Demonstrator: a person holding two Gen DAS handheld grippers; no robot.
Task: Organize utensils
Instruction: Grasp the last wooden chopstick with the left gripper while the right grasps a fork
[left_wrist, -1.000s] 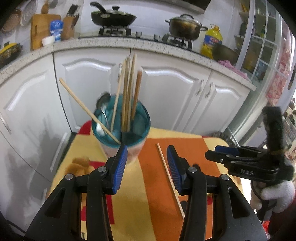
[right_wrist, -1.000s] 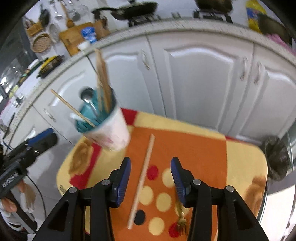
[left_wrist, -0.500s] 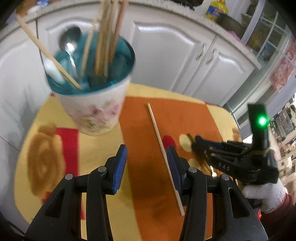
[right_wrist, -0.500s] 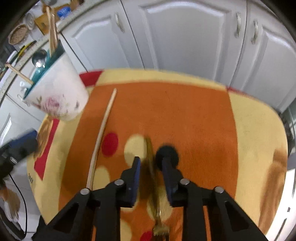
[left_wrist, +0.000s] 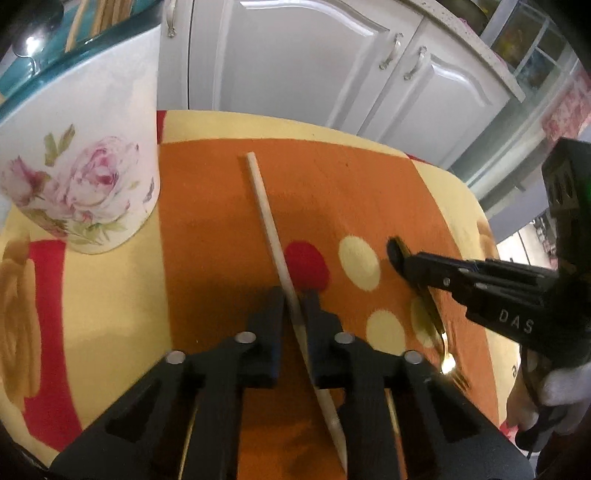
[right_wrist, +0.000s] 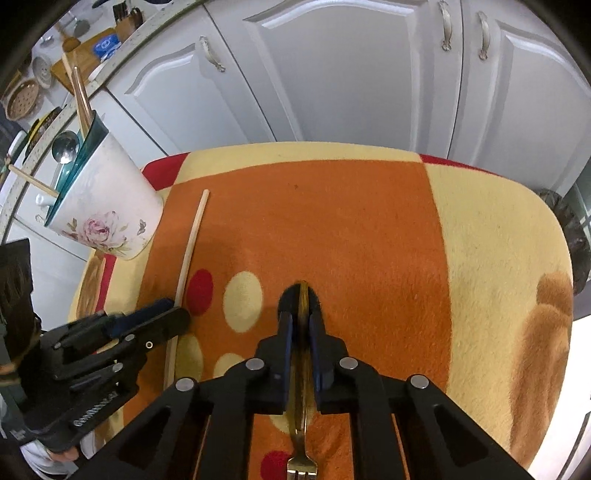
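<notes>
The bench (right_wrist: 498, 229) lies open toward 2 o'clock, white cabinets (right_wrist: 351, 74) beyond its 12 o'clock edge. A floral cup (right_wrist: 110, 206) of utensils stands at 10. Left gripper (left_wrist: 294, 295) is clamped on a chopstick (left_wrist: 264, 210) running 11 to 5; right gripper (right_wrist: 300, 314) pinches a fork (right_wrist: 301, 450), tines toward 6.

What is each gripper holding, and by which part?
Left gripper is shut on the chopstick partway along its length; right gripper is shut on the gold fork at its handle.
</notes>
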